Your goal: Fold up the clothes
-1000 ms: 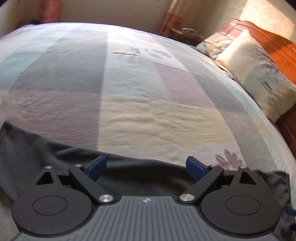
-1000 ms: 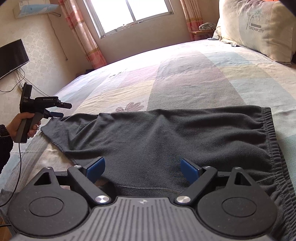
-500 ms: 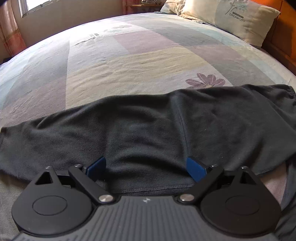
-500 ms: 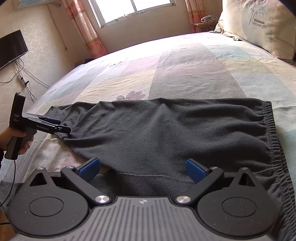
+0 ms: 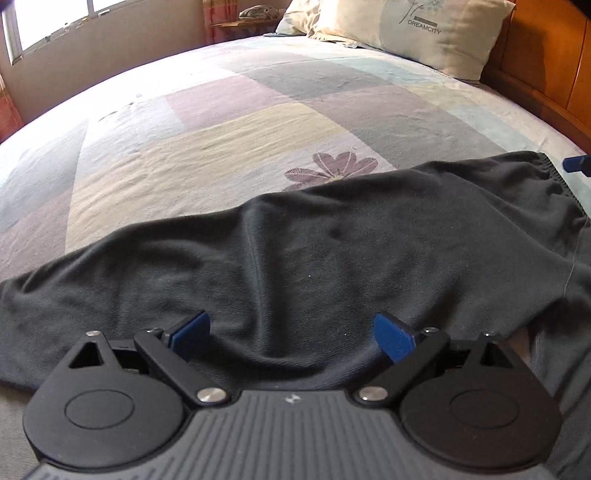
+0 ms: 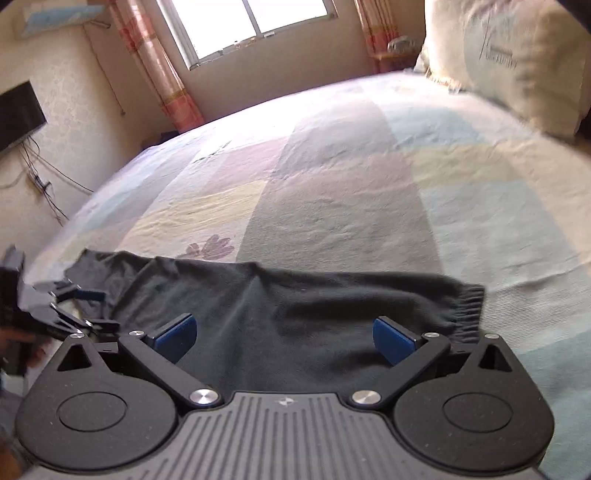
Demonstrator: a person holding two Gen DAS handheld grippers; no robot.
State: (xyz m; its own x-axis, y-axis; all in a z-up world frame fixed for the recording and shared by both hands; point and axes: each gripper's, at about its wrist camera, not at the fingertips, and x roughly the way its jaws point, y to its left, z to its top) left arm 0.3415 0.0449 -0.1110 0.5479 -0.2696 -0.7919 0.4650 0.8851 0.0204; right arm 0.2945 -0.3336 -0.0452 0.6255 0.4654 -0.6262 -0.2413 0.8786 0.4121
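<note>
I see the dark grey garment [image 5: 332, 266] spread flat across the near side of the bed [image 5: 258, 122], lying as a long band from 9 o'clock to 3 o'clock in my left wrist view; it looks like soft knit, with a seam crease running down its middle and a ribbed, gathered band [image 6: 467, 306] at its right end. Its near edge dips under my camera housing. Around it the patchwork bedspread shows pastel squares and a purple flower print [image 5: 330, 171] just beyond the cloth at 12 o'clock. A pale pillow [image 5: 424, 33] printed DREAMCITY leans at 1 o'clock against a wooden headboard [image 5: 546, 62], and a window [image 6: 243, 22] with pink curtains sits far off at 12 o'clock in the right view. My left gripper [image 5: 291, 332] hovers low over the garment's near edge, jaws spread wide with nothing between them. My right gripper [image 6: 284, 336] is likewise held over the cloth near the ribbed end, jaws wide apart and empty; its view is blurred.
</note>
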